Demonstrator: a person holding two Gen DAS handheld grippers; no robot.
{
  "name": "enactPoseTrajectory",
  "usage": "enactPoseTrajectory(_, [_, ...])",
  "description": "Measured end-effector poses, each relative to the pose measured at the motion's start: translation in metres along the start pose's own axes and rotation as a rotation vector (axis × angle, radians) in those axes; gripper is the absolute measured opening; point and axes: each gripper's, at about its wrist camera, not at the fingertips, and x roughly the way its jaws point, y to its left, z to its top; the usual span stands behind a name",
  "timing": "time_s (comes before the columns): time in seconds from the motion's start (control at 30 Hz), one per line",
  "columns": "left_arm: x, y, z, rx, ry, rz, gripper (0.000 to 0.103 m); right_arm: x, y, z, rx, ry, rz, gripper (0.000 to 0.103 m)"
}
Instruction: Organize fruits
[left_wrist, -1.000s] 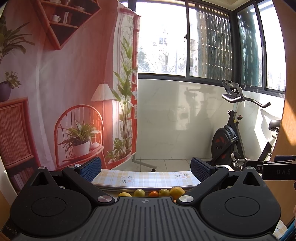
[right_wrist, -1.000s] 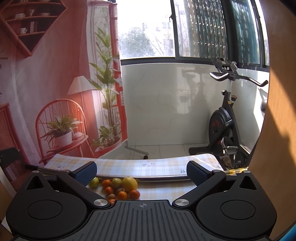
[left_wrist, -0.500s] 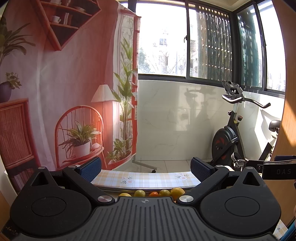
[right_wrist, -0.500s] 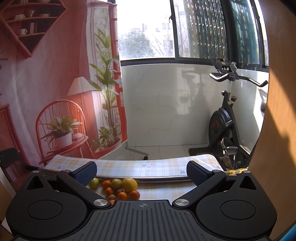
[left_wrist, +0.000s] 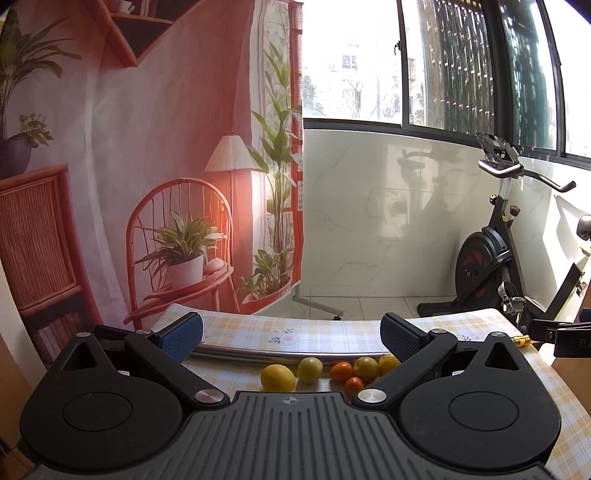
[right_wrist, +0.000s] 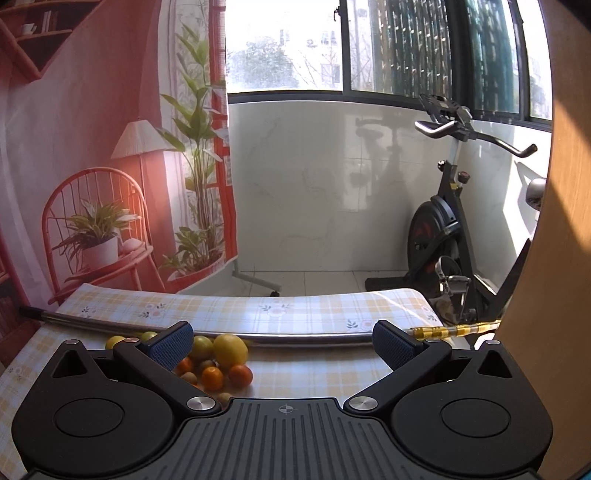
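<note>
While both tools hung above the table's near edge, you held them level and aimed across the yellow-checked tablecloth (right_wrist: 303, 373), probably so each camera could take in the whole pile before you chose a piece. Your left gripper (left_wrist: 291, 338) had its blue-padded fingers spread wide with nothing between them, and your right gripper (right_wrist: 282, 341) was spread just as wide and equally empty.

From the left gripper, the cluster of small round fruits (left_wrist: 332, 369) lay below and just ahead, between the jaws but nearer the right-hand finger. The large yellow lemon-like fruit (left_wrist: 277, 377) sat closest to its centre line, with a pale green-yellow fruit (left_wrist: 310, 370) just beside it and small orange citrus (left_wrist: 341, 371) further right.

From the right gripper, the same pile lay low and to the left, partly hidden behind the left-hand finger. A big yellow fruit (right_wrist: 230, 350) stood at the back, touching the long steel rod (right_wrist: 295, 336) that ran across the cloth beyond both grippers; that rod seemingly served as a stop, keeping the fruit from rolling away. No bowl or tray showed, so I judged sorting had not begun.
</note>
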Motion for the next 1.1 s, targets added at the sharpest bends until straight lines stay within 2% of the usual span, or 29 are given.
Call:
enactPoseTrajectory(0.1, [0.024, 0.010, -0.010, -0.019, 0.036, 0.013, 0.103, 0.033, -0.006, -0.015, 0.011, 0.050, 0.013, 0.103])
enactPoseTrajectory(0.27, [0.058, 0.033, -0.021, -0.058, 0.057, 0.041, 0.103, 0.076, -0.009, -0.036, 0.006, 0.062, 0.026, 0.103])
enactPoseTrajectory(0.5, [0.095, 0.063, -0.030, -0.102, 0.091, 0.049, 0.103, 0.122, -0.007, -0.048, -0.010, 0.104, 0.108, 0.103])
enactPoseTrajectory(0.8, [0.124, 0.088, -0.047, -0.132, 0.183, 0.096, 0.102, 0.177, 0.002, -0.072, -0.029, 0.226, 0.184, 0.103])
enactPoseTrajectory(0.9, [0.134, 0.093, -0.053, -0.151, 0.212, 0.085, 0.102, 0.190, 0.013, -0.081, -0.077, 0.254, 0.214, 0.103])
enactPoseTrajectory(1.0, [0.144, 0.095, -0.057, -0.152, 0.232, 0.079, 0.101, 0.199, 0.024, -0.088, -0.123, 0.278, 0.267, 0.095])
enactPoseTrajectory(1.07, [0.150, 0.095, -0.059, -0.145, 0.237, 0.078, 0.100, 0.205, 0.028, -0.090, -0.134, 0.293, 0.281, 0.077])
enactPoseTrajectory(1.1, [0.152, 0.095, -0.059, -0.144, 0.238, 0.076, 0.098, 0.209, 0.029, -0.091, -0.138, 0.299, 0.287, 0.073])
